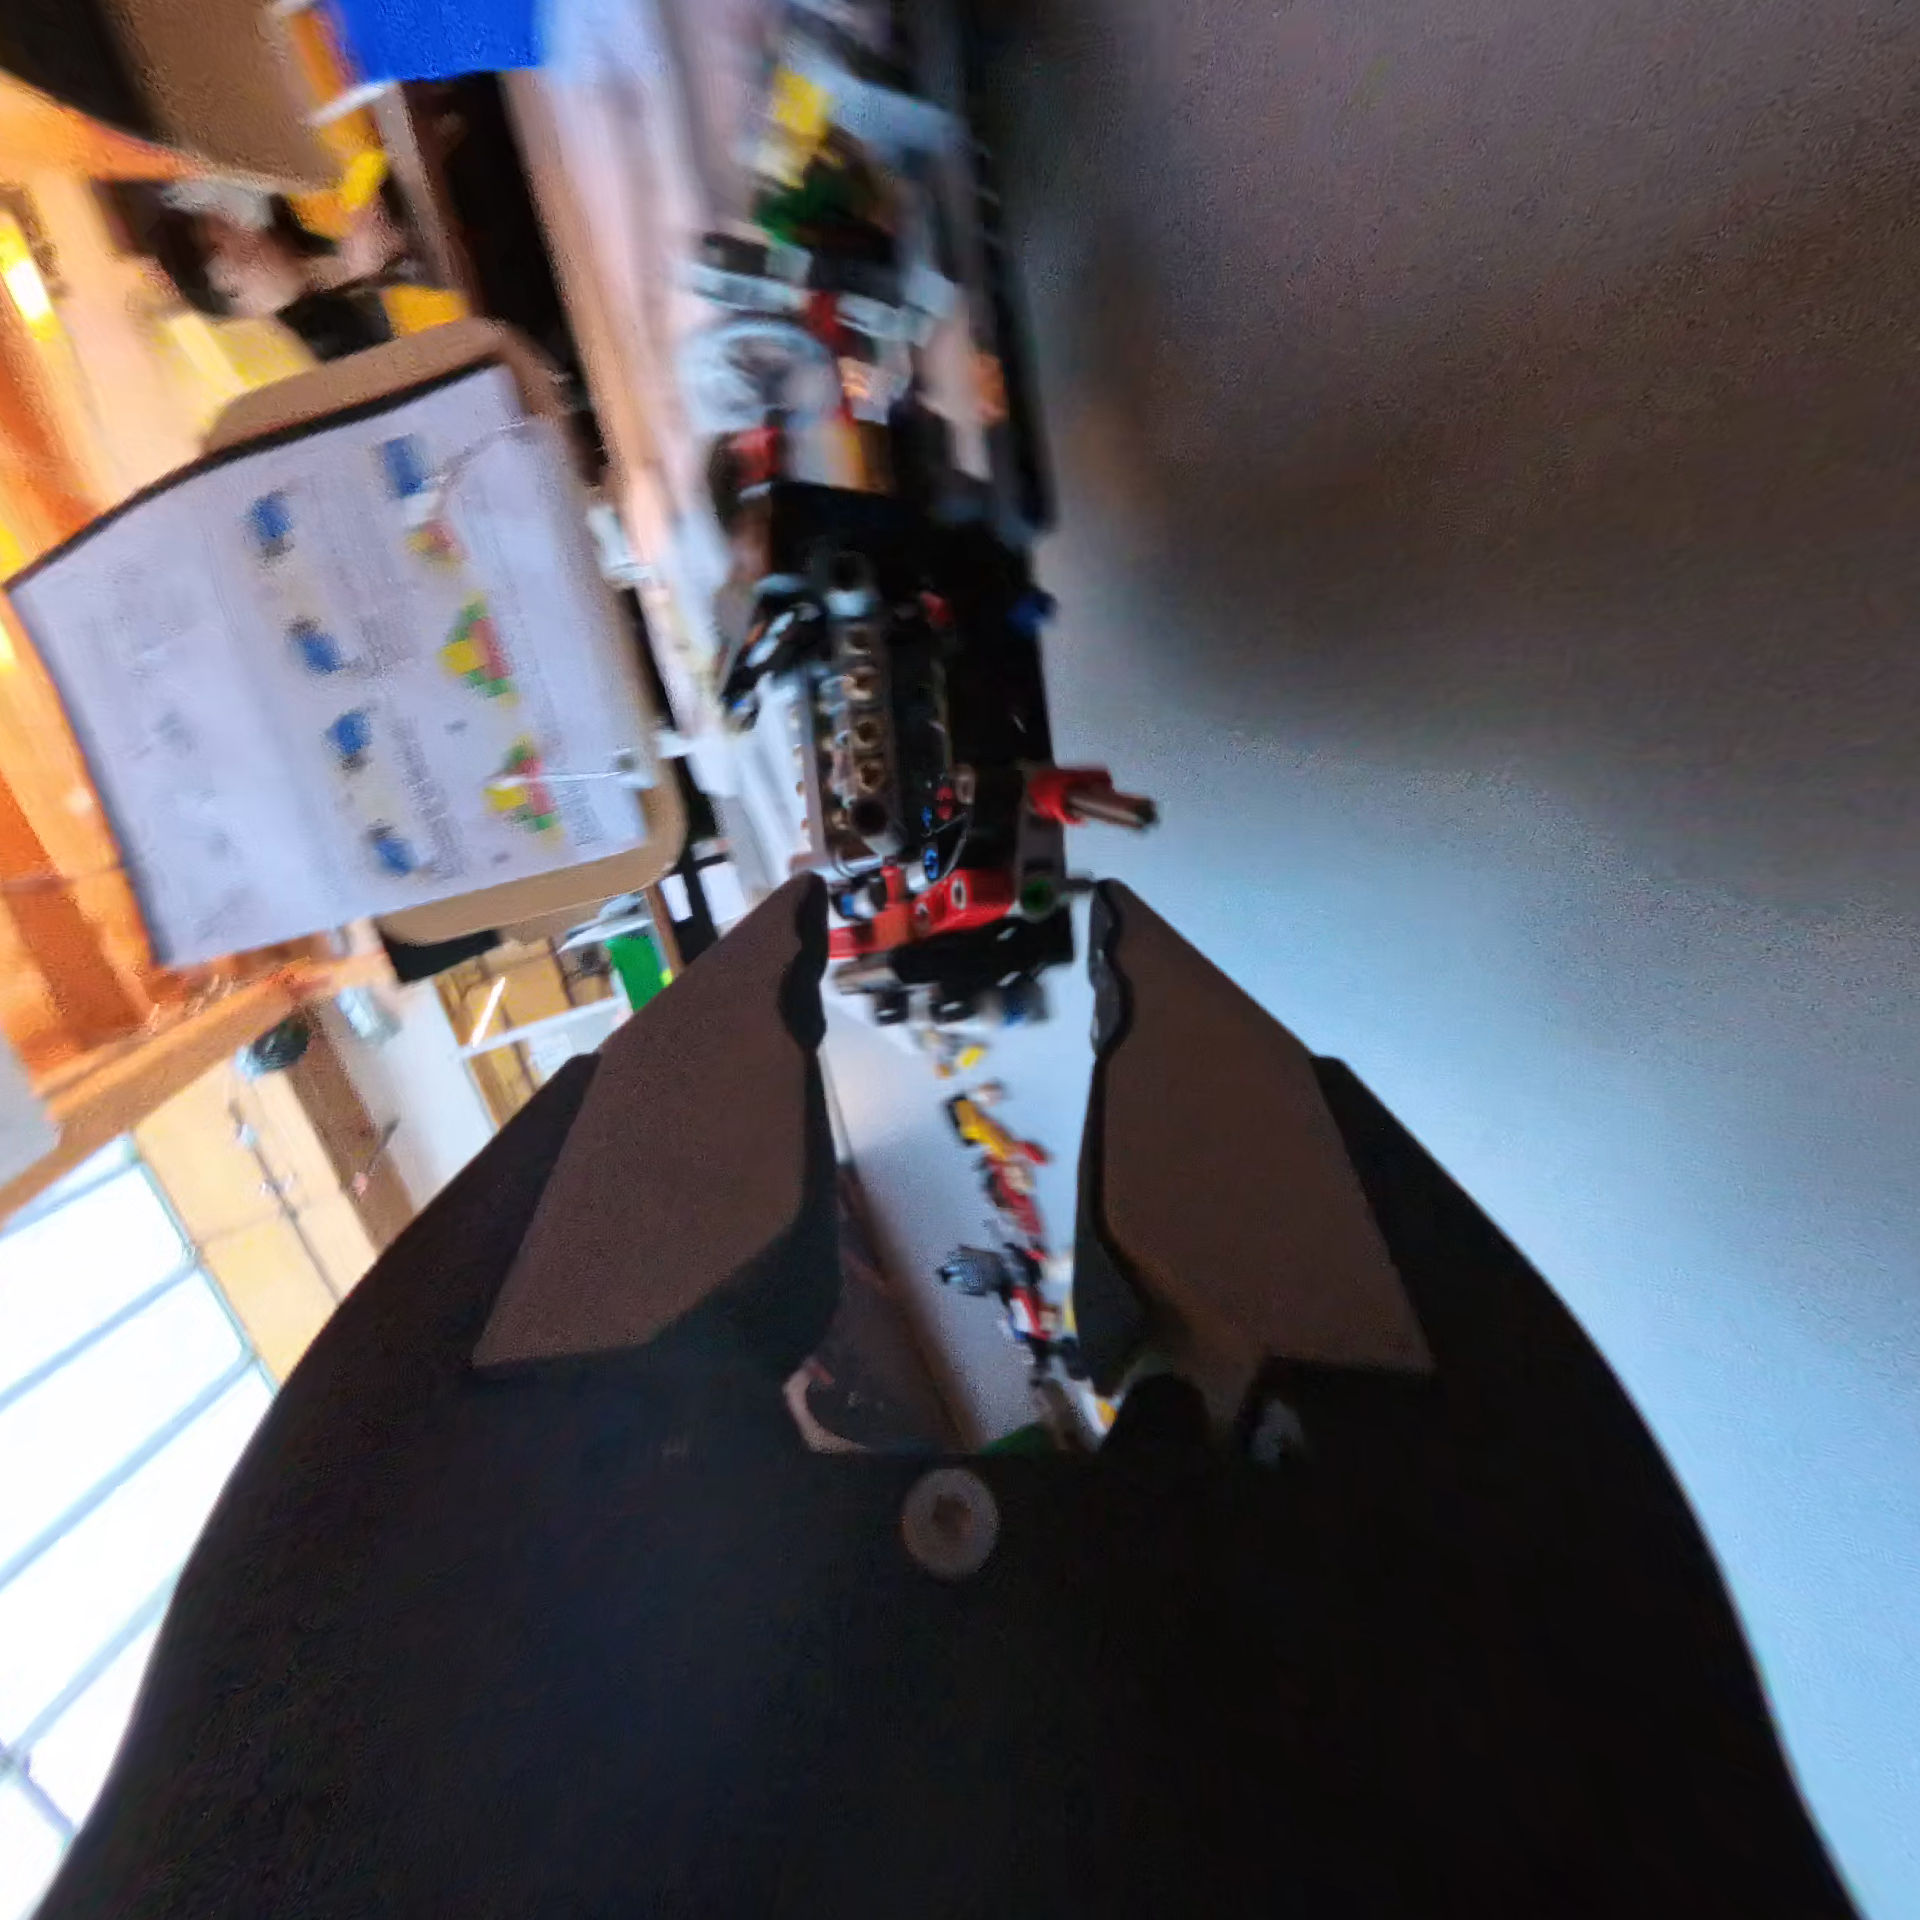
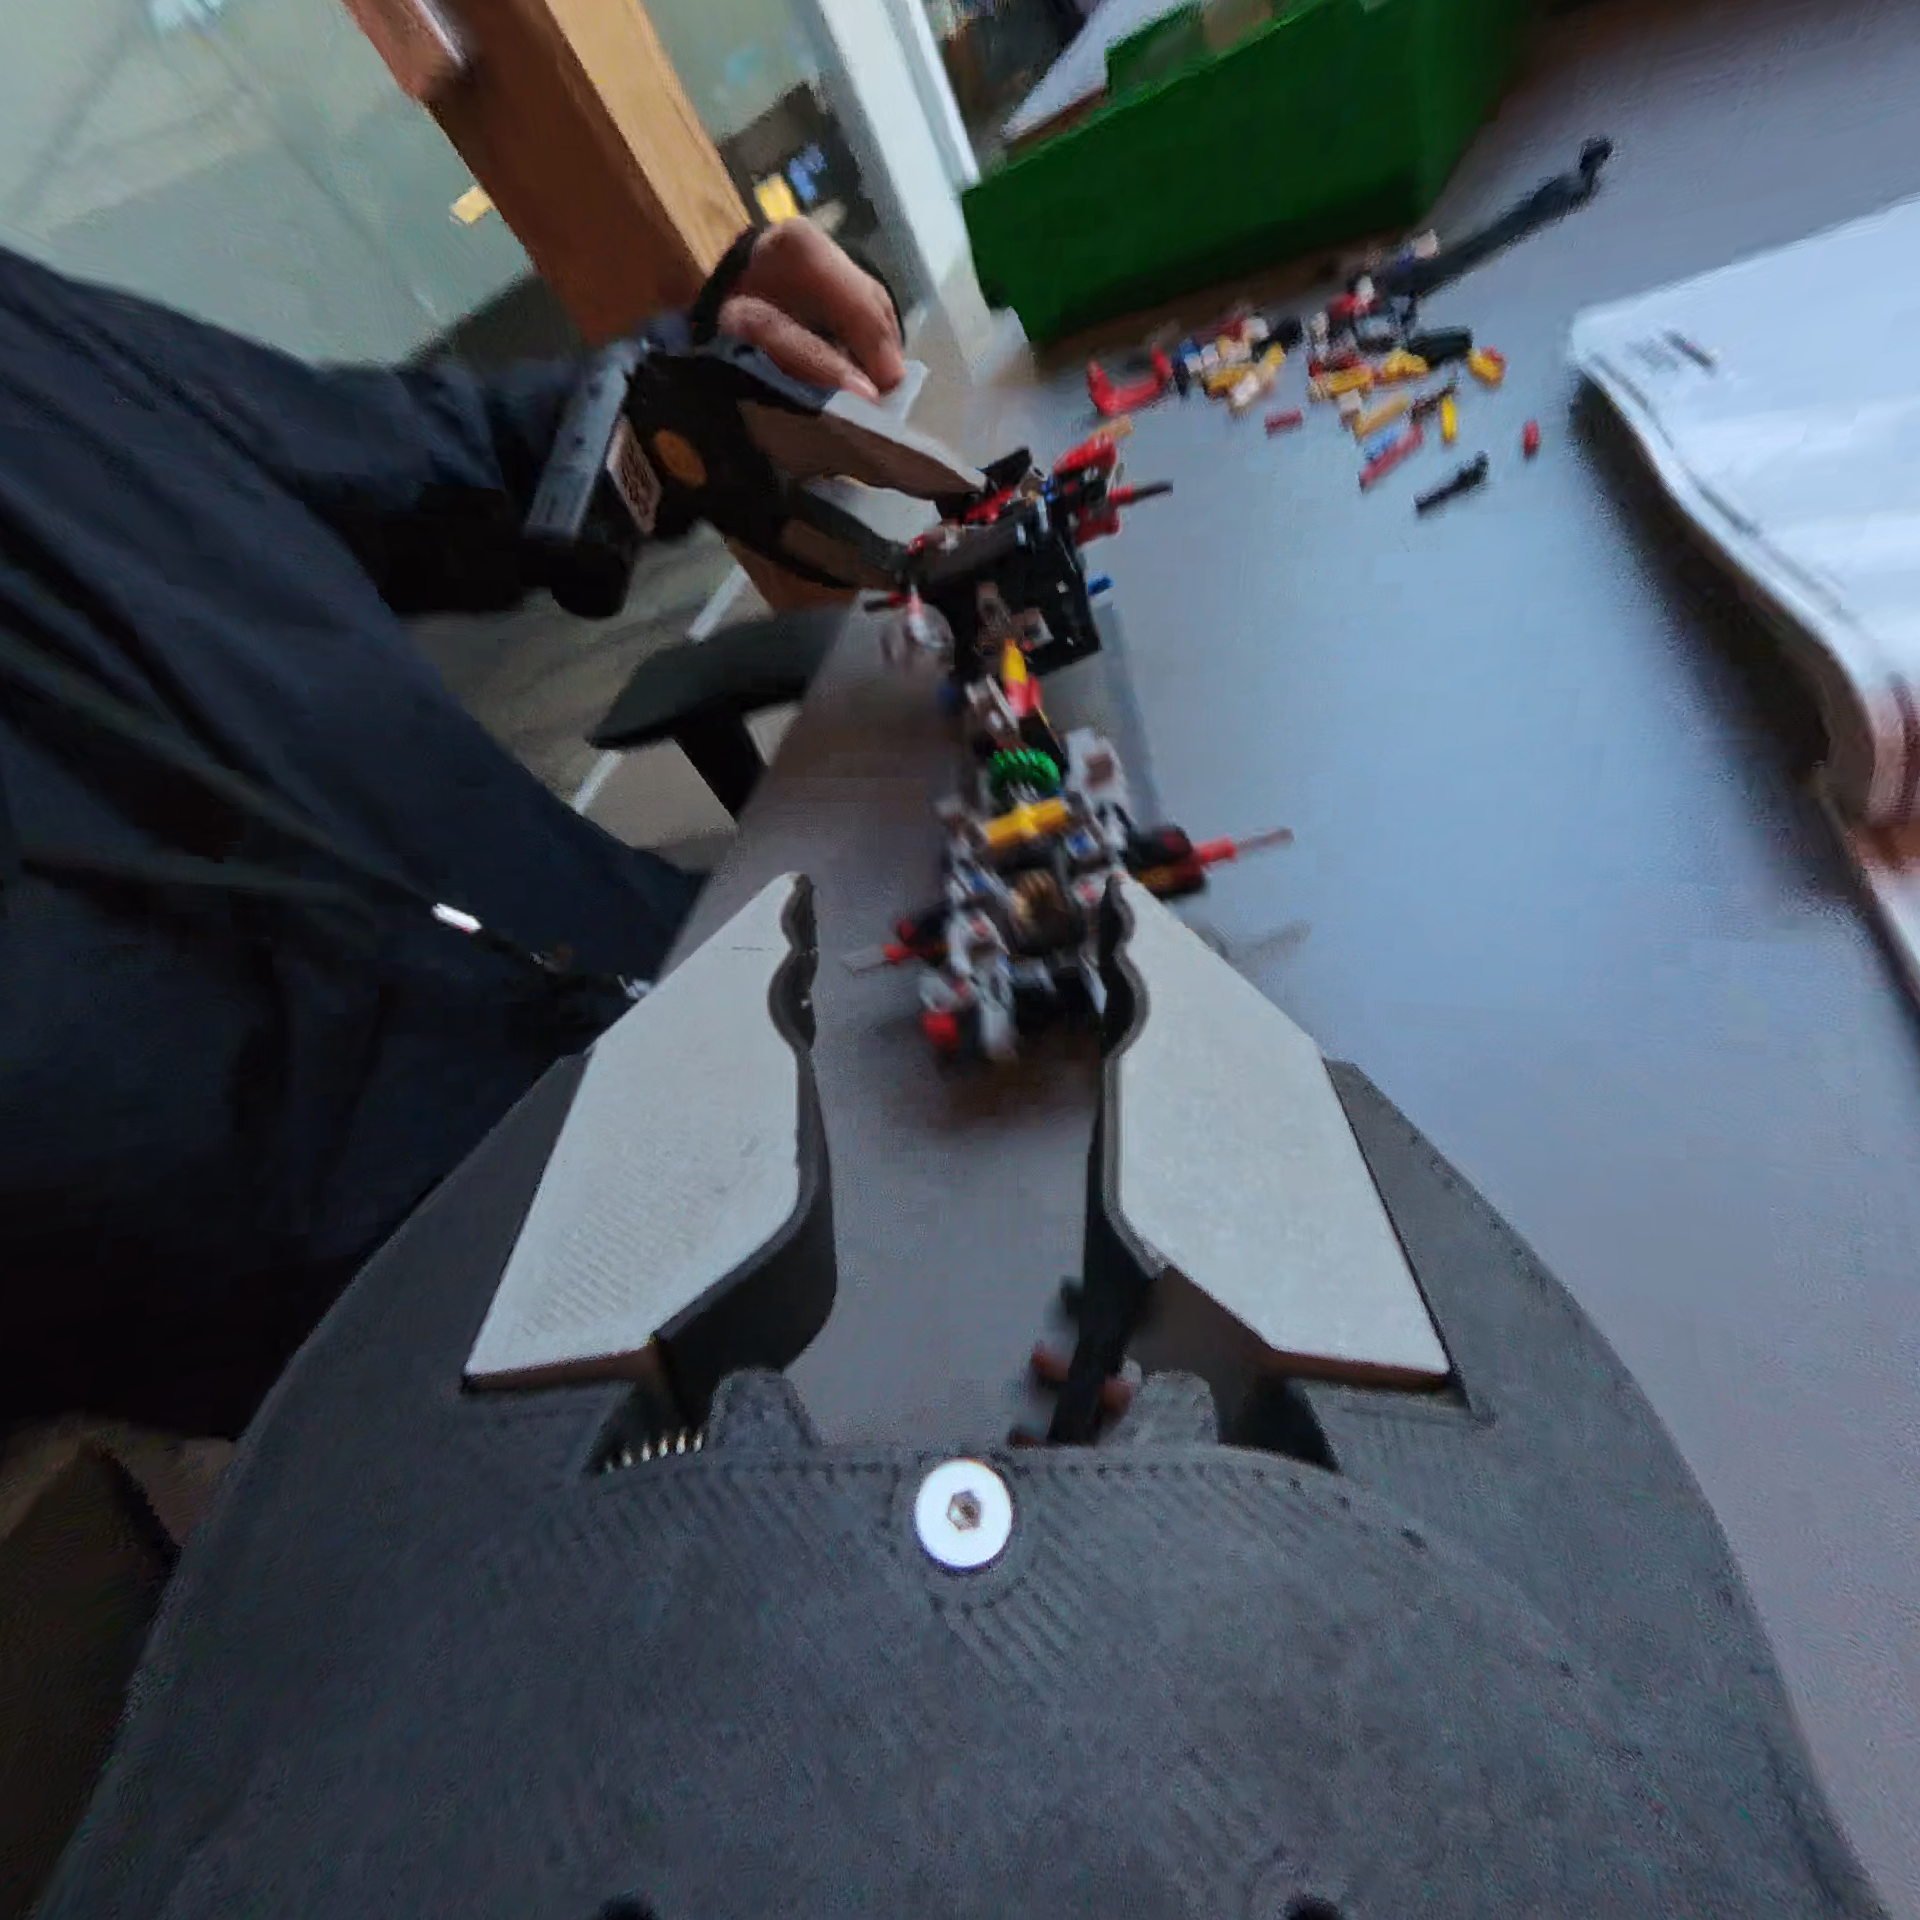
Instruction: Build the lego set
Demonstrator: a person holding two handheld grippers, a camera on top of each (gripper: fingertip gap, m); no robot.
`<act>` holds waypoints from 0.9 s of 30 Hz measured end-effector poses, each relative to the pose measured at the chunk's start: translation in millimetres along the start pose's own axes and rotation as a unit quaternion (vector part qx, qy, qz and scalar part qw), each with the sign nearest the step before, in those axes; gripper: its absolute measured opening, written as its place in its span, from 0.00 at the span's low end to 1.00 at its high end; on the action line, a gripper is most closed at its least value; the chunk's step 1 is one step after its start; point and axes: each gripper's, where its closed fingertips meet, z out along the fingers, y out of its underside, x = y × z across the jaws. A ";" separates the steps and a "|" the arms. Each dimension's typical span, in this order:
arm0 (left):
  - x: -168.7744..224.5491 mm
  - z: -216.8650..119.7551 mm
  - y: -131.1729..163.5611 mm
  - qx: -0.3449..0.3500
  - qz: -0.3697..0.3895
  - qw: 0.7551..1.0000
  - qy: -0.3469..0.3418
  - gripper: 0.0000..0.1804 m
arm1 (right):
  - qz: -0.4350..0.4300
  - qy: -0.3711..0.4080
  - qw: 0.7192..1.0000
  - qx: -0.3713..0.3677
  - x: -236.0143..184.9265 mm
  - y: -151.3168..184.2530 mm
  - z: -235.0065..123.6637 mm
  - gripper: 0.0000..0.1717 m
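A long brick-built model of black, red, grey and yellow parts (image 2: 1039, 883) lies along the grey table's (image 2: 1455, 831) near edge. My right gripper (image 2: 956, 935) is open around its near end. The right finger (image 2: 1117, 935) is against the model and the left finger (image 2: 800, 935) stands clear of it. My left gripper (image 1: 956, 925) is open around the model's black and red far end (image 1: 935, 748), with a thin gap at its right finger (image 1: 1107, 935). The left gripper also shows in the right wrist view (image 2: 935, 520), held by a hand (image 2: 810, 301).
Loose small bricks (image 2: 1351, 374) lie scattered at the back of the table before a green bin (image 2: 1226, 156). A white booklet (image 2: 1787, 436) lies at the right. A printed sheet on a board (image 1: 332, 665) stands beyond the table. A dark sleeve (image 2: 260, 727) fills the left. The grippers' ends are close to 25 cm from one another.
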 end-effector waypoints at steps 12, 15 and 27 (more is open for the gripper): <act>-9.4 -59.0 40.0 0.088 -0.390 0.914 0.060 0.27 | -0.005 0.173 0.985 -0.014 2.1 22.2 -27.7 0.31; 3.4 -44.2 56.2 0.051 -0.471 0.876 0.090 0.28 | -0.017 0.190 0.982 0.005 9.6 10.4 -22.4 0.31; 34.9 6.6 20.6 0.024 -0.529 0.821 0.214 0.27 | -0.050 0.211 0.976 0.002 8.9 21.9 -14.6 0.30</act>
